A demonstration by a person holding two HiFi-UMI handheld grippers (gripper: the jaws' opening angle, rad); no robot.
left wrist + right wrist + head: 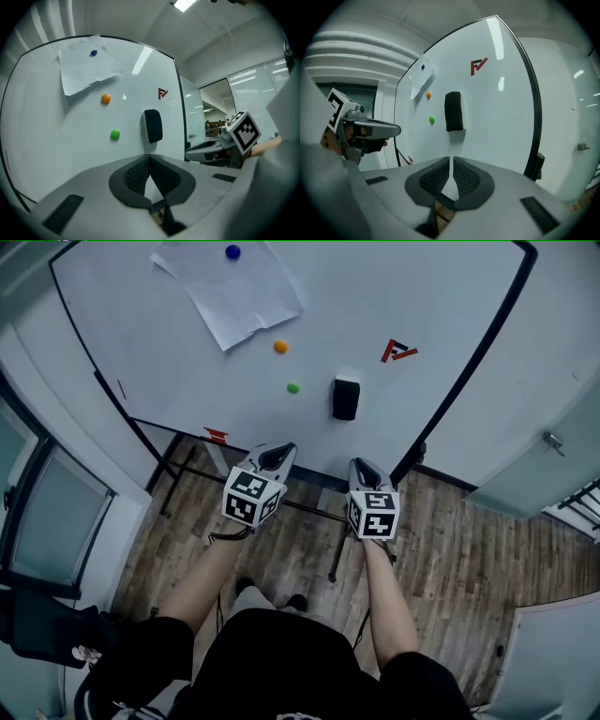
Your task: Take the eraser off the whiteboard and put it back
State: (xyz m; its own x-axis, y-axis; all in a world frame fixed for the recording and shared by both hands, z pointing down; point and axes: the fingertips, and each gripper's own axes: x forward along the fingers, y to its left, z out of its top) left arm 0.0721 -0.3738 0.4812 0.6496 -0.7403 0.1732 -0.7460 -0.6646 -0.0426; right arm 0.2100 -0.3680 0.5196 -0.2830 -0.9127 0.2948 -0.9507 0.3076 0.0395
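Observation:
A black eraser (345, 397) clings upright to the whiteboard (422, 296), low and a little right of its middle. The same eraser (153, 125) shows in the left gripper view, and the eraser (453, 111) also shows in the right gripper view, each time ahead of the jaws and apart from them. My left gripper (281, 450) hangs below the board's lower edge, shut and empty. Beside it my right gripper (362, 465) points at the board just under the eraser. Its jaws stand almost together with only a thin slit and nothing between them.
A paper sheet (234, 292) hangs under a blue magnet (232, 252). Orange (280, 347) and green (293, 388) magnets and a red logo (398, 351) sit left and right of the eraser. A red marker (216, 435) lies at the board's lower edge. A door handle (553, 442) is at the right.

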